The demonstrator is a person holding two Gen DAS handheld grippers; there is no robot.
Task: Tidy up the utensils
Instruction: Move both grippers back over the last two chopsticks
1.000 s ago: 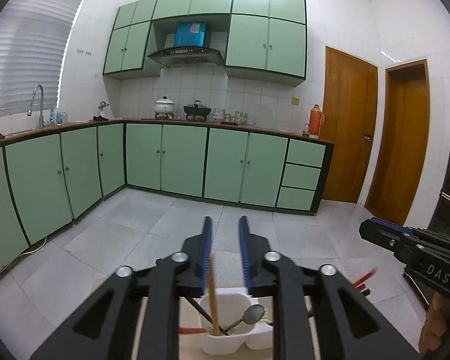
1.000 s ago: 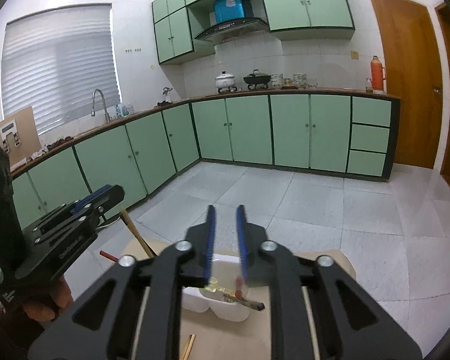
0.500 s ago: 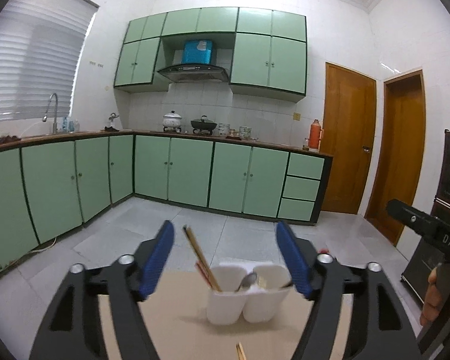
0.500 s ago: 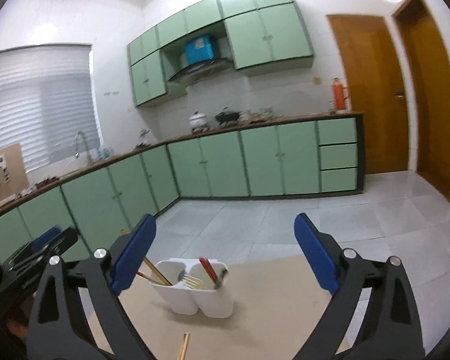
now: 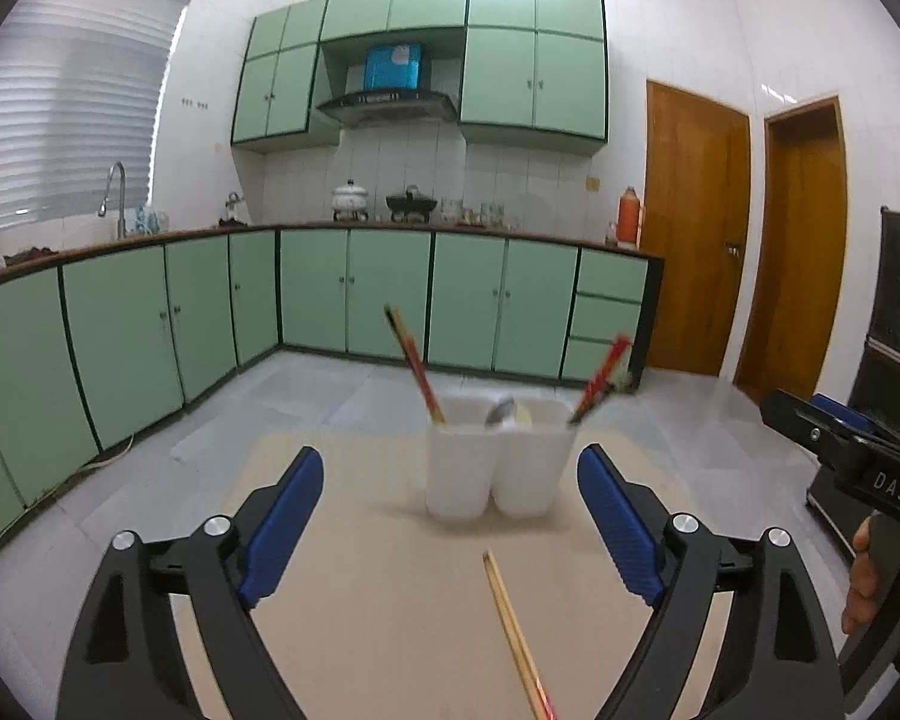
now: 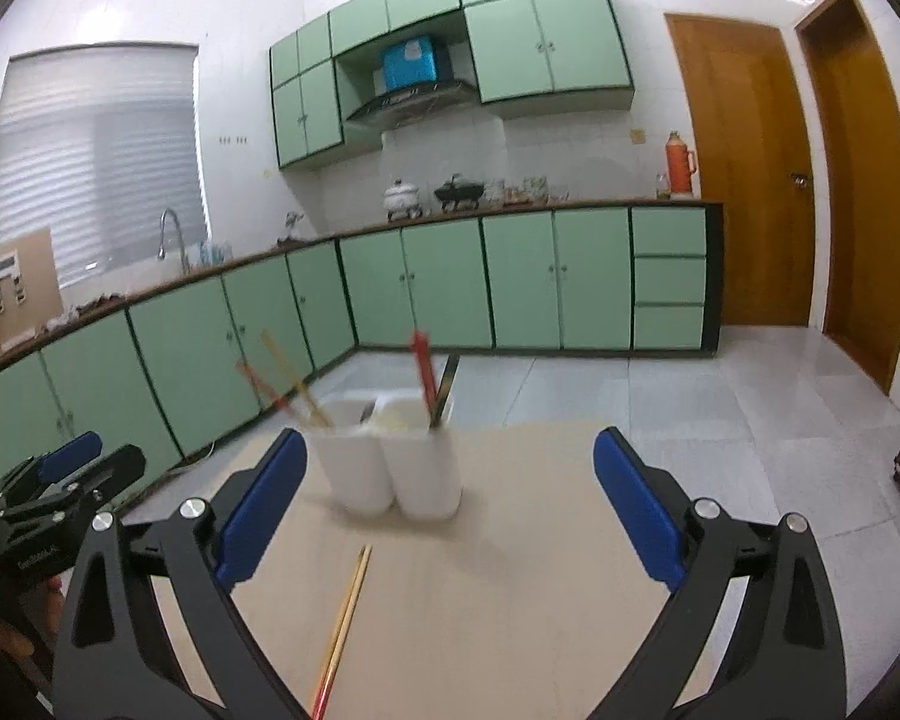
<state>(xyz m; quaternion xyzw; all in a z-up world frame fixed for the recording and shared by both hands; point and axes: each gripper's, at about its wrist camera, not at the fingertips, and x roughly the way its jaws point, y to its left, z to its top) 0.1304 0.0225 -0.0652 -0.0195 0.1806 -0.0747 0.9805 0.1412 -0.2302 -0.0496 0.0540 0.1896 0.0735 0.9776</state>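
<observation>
A white two-cup utensil holder (image 5: 492, 456) stands on the beige table (image 5: 354, 600), with chopsticks (image 5: 414, 360), a spoon (image 5: 501, 411) and red chopsticks (image 5: 600, 372) in it. One loose chopstick (image 5: 516, 630) lies on the table in front of it. My left gripper (image 5: 450, 528) is open and empty, short of the holder. In the right wrist view the holder (image 6: 390, 462) and loose chopstick (image 6: 345, 612) show too. My right gripper (image 6: 444, 516) is open and empty. Each gripper shows at the edge of the other's view.
Green kitchen cabinets (image 5: 390, 294) and a tiled floor (image 6: 630, 396) lie beyond the table's far edge. Wooden doors (image 5: 696, 228) stand at the right. A dark cabinet (image 5: 894, 324) is at the far right.
Both grippers were shut over the holder a second ago, the left on a chopstick. They opened, let go of their utensils and pulled back and down from the holder.
</observation>
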